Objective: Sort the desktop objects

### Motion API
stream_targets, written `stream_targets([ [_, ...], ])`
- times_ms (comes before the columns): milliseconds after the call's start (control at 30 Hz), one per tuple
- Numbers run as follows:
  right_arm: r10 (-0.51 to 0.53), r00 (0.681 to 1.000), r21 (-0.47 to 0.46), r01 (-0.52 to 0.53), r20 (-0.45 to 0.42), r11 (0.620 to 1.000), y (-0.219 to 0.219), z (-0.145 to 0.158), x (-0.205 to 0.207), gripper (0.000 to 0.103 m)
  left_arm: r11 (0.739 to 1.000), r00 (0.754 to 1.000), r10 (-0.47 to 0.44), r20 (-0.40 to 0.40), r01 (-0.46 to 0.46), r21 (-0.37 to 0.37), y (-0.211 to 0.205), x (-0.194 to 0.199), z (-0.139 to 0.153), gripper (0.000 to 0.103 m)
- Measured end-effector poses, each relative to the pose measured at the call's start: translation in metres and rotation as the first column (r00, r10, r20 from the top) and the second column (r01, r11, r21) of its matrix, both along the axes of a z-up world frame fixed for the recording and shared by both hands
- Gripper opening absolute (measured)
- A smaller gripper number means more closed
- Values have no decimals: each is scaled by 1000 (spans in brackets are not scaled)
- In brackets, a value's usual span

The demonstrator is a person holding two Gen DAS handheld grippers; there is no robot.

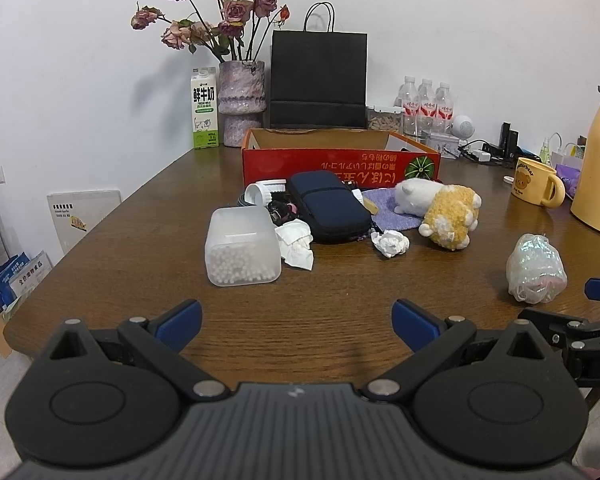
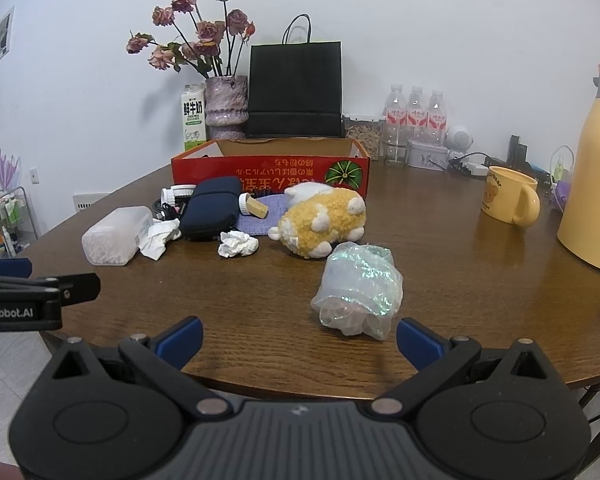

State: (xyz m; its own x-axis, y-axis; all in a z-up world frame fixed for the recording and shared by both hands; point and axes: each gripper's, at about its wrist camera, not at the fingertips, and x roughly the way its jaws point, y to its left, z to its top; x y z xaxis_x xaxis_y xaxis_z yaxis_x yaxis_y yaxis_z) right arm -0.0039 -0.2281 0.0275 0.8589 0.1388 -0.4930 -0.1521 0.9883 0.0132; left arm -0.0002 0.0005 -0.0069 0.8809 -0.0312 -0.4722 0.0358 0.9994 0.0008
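Note:
A clutter lies mid-table before an open red cardboard box point(image 1: 340, 162) point(image 2: 272, 172): a clear cotton-swab box point(image 1: 242, 246) point(image 2: 114, 236), crumpled tissues point(image 1: 296, 244) point(image 2: 238, 244), a dark blue pouch point(image 1: 328, 206) point(image 2: 212, 208), a yellow-and-white plush point(image 1: 452, 216) point(image 2: 324, 220) on a purple cloth point(image 1: 392, 208), and a crinkled plastic bag point(image 1: 536, 270) point(image 2: 358, 288). My left gripper point(image 1: 296, 322) is open and empty at the near table edge. My right gripper point(image 2: 300, 338) is open and empty, just short of the plastic bag.
A black paper bag point(image 1: 318, 80), a vase of dried roses point(image 1: 242, 102), a milk carton point(image 1: 204, 110) and water bottles point(image 1: 426, 106) stand at the back. A yellow mug point(image 2: 508, 194) and a yellow thermos point(image 2: 596, 168) stand at the right.

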Motion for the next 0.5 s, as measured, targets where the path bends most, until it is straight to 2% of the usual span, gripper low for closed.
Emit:
stream_targets([
  [500, -1, 1000, 1, 1, -3, 1000, 1, -3, 0, 103, 1000, 1000, -1, -5, 1, -3, 1, 0, 0, 103],
])
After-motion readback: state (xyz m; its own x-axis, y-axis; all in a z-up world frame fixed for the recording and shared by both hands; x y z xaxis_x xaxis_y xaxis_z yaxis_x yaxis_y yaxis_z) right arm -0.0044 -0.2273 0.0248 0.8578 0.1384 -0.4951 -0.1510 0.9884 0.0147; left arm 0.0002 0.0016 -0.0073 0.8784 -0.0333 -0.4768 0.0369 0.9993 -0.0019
